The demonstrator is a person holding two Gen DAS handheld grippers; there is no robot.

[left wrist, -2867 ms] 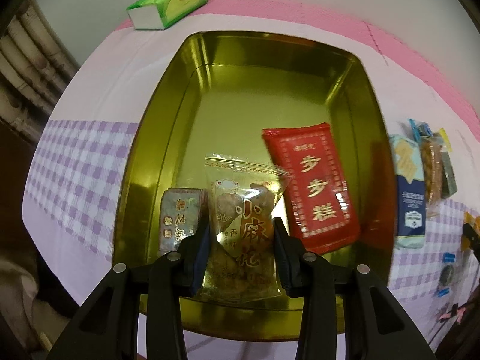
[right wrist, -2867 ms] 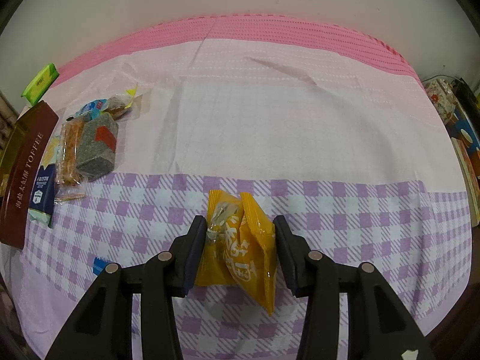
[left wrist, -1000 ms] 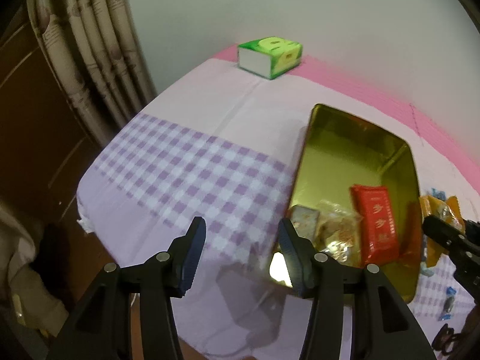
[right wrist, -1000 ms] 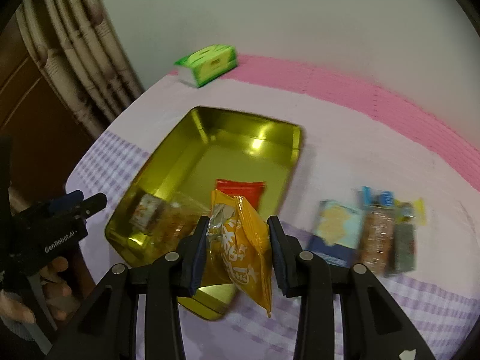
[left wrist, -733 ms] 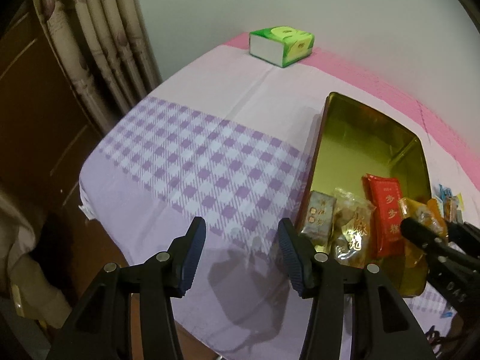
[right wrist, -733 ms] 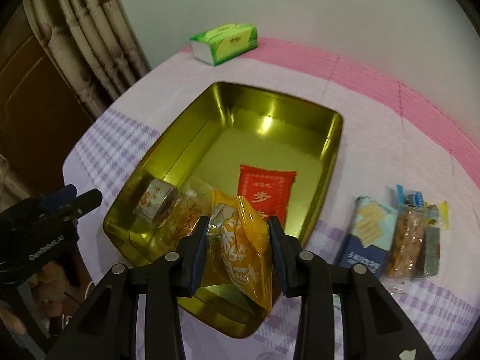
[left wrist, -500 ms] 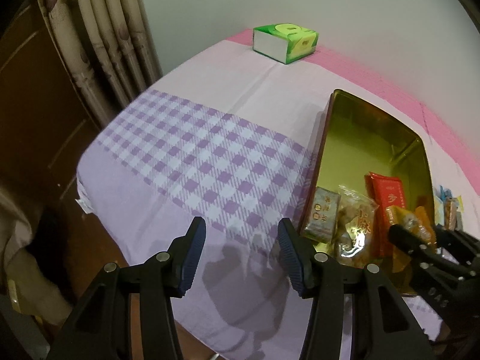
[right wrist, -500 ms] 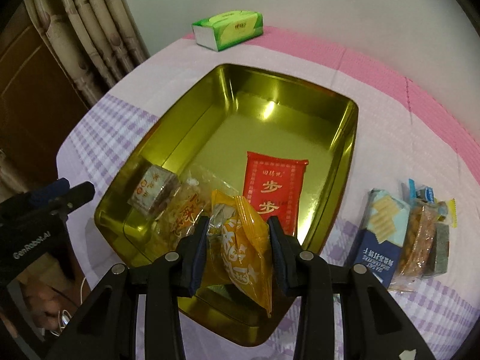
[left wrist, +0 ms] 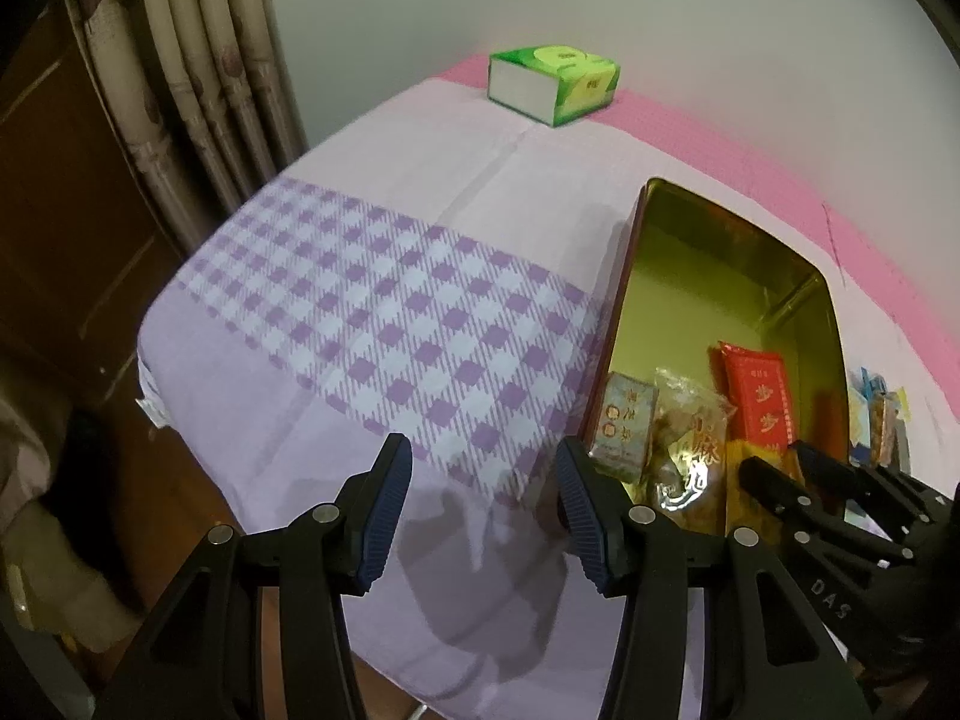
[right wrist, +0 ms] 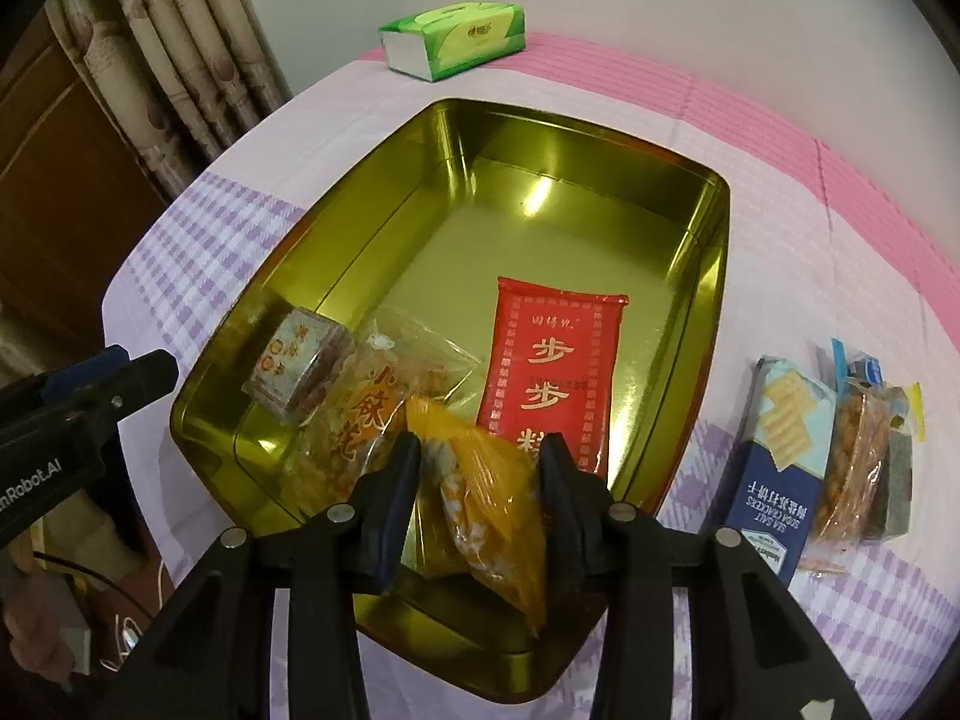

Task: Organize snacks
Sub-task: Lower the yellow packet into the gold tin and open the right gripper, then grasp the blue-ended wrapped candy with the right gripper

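The right tool hangs over the near end of the gold rectangular metal tin, its jaws opening around the crinkled orange plastic snack packet, which sits loose between them. To finish well, let the jaws widen fully so the packet drops flat beside the clear bag of brown twists and the red flat packet with gold characters, then lift straight up so no pad drags it out. The small printed wrapped block lies at the tin's near left. The left tool is open and empty over the purple checked cloth on the desk. Against 2.9 s ago, the orange packet has travelled from the bare cloth to the tin, and the left tool has let go of the clear bag and drawn away left. Beyond the tin sits a green tissue box.
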